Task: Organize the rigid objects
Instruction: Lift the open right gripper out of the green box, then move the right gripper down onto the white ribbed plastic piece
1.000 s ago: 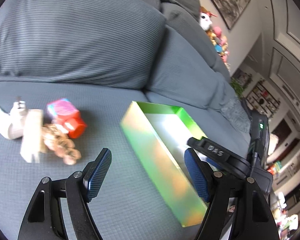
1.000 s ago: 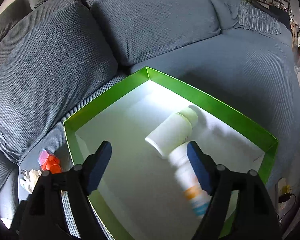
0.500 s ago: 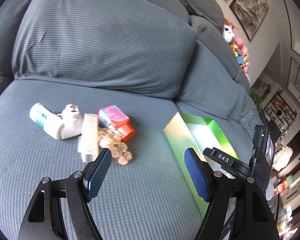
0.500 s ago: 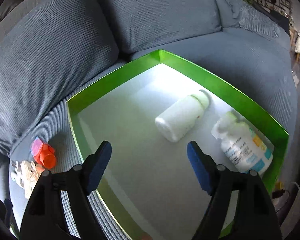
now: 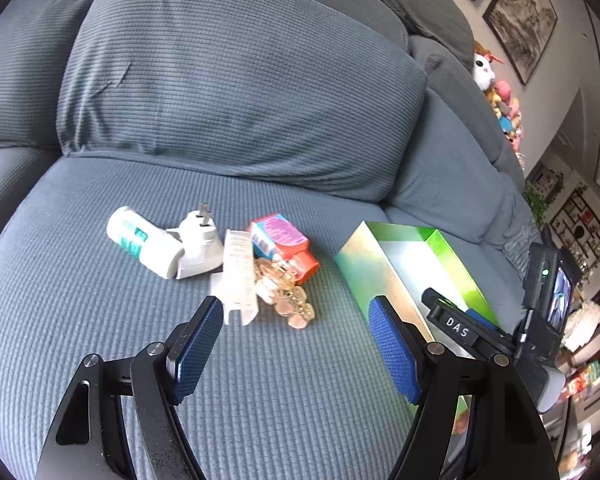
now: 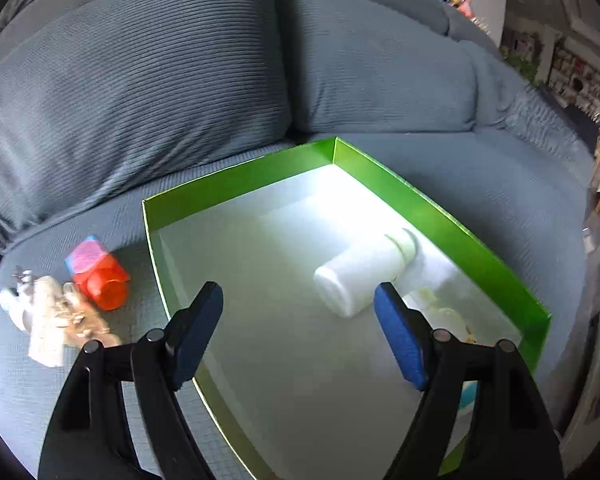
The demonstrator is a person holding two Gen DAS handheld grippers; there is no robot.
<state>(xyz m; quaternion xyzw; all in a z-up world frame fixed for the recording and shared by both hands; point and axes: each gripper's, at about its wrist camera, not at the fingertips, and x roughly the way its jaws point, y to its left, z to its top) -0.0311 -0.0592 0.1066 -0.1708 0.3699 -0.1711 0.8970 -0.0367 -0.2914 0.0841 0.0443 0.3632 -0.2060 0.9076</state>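
Done so far: two bottles lie inside the green box (image 6: 440, 204) on the sofa seat (image 5: 100, 320); the white bottle (image 6: 360, 276) sits toward 2 o'clock of the box floor, and a second bottle (image 6: 440, 312) touches it at about 4 o'clock, largely hidden behind the right fingers.
Left to do: by my reading, a cluster of five items waits outside the box, at 9 o'clock of it on the seat.
Cluster contents: a white tube with teal print (image 5: 144, 242), a white plug adapter (image 5: 200, 244), a flat pale carton (image 5: 238, 276), an orange-and-pink packet (image 5: 284, 242), and a gold beaded piece (image 5: 284, 296); all touching or overlapping.
Long axes: the white bottle in the box runs 8 to 2 o'clock, cap toward 2; the tube runs 10 to 4 o'clock; the carton runs nearly 12 to 6; the adapter's prongs point to 12.
Left gripper (image 5: 296, 328): fingers wide and empty, with the cluster just beyond the fingertips at 12 o'clock.
Right gripper (image 6: 298, 320): fingers wide, gripping nothing, above the box floor.
Progress estimate: under halfway.
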